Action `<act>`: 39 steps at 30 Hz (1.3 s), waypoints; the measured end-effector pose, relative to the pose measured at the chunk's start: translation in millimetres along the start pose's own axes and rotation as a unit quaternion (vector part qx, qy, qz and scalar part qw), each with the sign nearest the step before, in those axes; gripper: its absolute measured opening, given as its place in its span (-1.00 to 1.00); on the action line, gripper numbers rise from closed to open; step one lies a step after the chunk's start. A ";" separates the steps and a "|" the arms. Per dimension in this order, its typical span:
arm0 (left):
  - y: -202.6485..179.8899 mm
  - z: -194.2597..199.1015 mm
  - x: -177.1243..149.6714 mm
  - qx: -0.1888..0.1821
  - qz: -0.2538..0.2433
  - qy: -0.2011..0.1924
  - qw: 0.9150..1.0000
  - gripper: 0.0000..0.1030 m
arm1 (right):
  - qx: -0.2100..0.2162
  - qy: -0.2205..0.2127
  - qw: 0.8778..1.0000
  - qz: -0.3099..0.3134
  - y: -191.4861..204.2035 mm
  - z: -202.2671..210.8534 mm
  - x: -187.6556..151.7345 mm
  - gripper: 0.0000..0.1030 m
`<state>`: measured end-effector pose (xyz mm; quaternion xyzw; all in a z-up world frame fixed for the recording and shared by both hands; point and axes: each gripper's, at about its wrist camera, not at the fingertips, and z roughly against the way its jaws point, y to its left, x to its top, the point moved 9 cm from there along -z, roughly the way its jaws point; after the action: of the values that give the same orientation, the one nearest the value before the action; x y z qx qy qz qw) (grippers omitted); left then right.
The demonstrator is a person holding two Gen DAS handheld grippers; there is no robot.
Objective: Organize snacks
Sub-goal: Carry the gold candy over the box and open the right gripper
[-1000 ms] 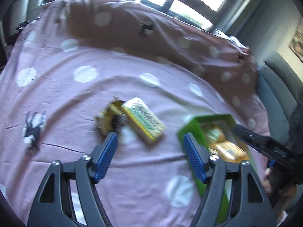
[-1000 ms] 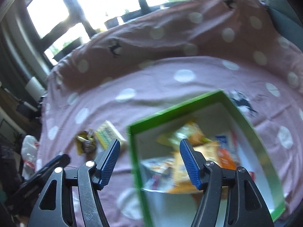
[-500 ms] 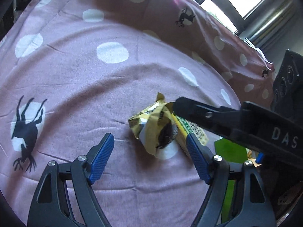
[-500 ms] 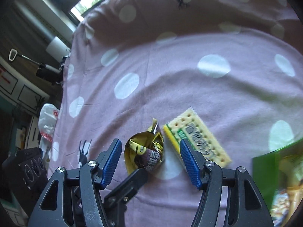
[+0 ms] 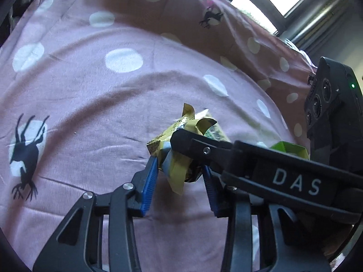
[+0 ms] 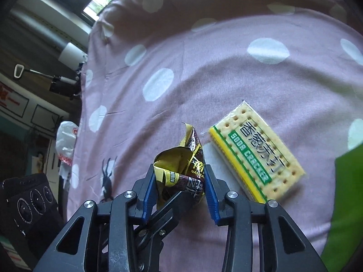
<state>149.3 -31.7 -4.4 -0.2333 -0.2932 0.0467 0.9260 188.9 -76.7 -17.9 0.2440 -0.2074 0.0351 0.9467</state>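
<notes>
Both grippers meet at one crumpled yellow-brown snack wrapper near centre of pink polka-dot cloth.

Left gripper: blue pads narrowed, pressing wrapper from both sides.

Right gripper: pads likewise closed against same wrapper; its black finger crosses left view from right, over wrapper.

Soda cracker pack lies flat on cloth just right of wrapper, close but whether touching unclear.

Green box at right edge, near side; corner visible in left view.
</notes>
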 end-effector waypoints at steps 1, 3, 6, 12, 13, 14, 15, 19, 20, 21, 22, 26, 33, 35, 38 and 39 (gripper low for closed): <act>-8.9 8.8 -1.5 0.000 -0.012 -0.006 1.000 -0.23 | 0.003 -0.009 1.000 0.000 1.6 9.4 -1.8 -0.20; -25.8 23.9 -4.9 -0.003 -0.034 -0.019 0.999 -0.23 | 0.009 -0.031 0.999 -0.002 3.4 35.9 -7.0 -0.20; -61.8 48.3 -15.8 -0.012 -0.073 -0.040 0.996 -0.23 | 0.014 -0.067 0.998 -0.004 1.4 81.3 -17.8 -0.20; -134.0 70.0 -46.1 -0.064 -0.128 -0.049 0.989 -0.23 | -0.005 -0.135 0.991 -0.021 -25.3 163.4 -47.7 -0.19; -146.4 69.9 -51.1 -0.077 -0.133 -0.044 0.987 -0.23 | -0.014 -0.146 0.989 -0.023 -33.2 176.0 -52.4 -0.19; -156.9 68.7 -55.4 -0.086 -0.139 -0.040 0.986 -0.23 | -0.023 -0.155 0.987 -0.026 -42.3 188.0 -56.9 -0.19; -169.0 66.4 -60.0 -0.092 -0.146 -0.037 0.984 -0.24 | -0.029 -0.163 0.986 -0.031 -50.7 196.6 -60.2 -0.18; -209.8 51.5 -79.1 -0.098 -0.180 -0.029 0.978 -0.24 | -0.033 -0.192 0.979 -0.056 -87.8 225.1 -70.9 -0.18; -218.8 45.6 -83.9 -0.101 -0.187 -0.024 0.977 -0.24 | -0.033 -0.196 0.978 -0.065 -98.5 230.0 -73.7 -0.18; -224.4 40.8 -87.0 -0.103 -0.192 -0.021 0.976 -0.24 | -0.033 -0.200 0.977 -0.071 -106.7 233.7 -76.1 -0.17; -231.3 34.4 -90.4 -0.105 -0.196 -0.017 0.975 -0.24 | -0.034 -0.203 0.976 -0.077 -115.7 236.9 -77.7 -0.17; -247.9 10.4 -96.8 -0.108 -0.200 -0.001 0.974 -0.23 | -0.039 -0.201 0.973 -0.105 -145.6 238.8 -78.5 -0.17; -261.1 -11.2 -105.2 -0.116 -0.198 0.021 0.973 -0.20 | -0.069 -0.194 0.970 -0.131 -175.8 237.8 -82.2 -0.14; -260.9 -11.1 -106.5 -0.117 -0.199 0.024 0.973 -0.14 | -0.072 -0.189 0.969 -0.141 -180.1 238.3 -83.9 -0.05; -258.0 -7.6 -105.4 -0.117 -0.194 0.022 0.974 0.15 | -0.097 -0.203 0.964 -0.145 -185.2 245.5 -85.5 0.19; -257.1 -6.2 -106.0 -0.117 -0.194 0.022 0.974 0.19 | -0.102 -0.208 0.962 -0.144 -186.4 248.1 -85.7 0.19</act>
<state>52.6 -285.9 54.0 -0.2801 -0.3155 -0.1733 0.8899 48.9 -355.6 60.8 0.1753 -0.3649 -0.1745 0.8976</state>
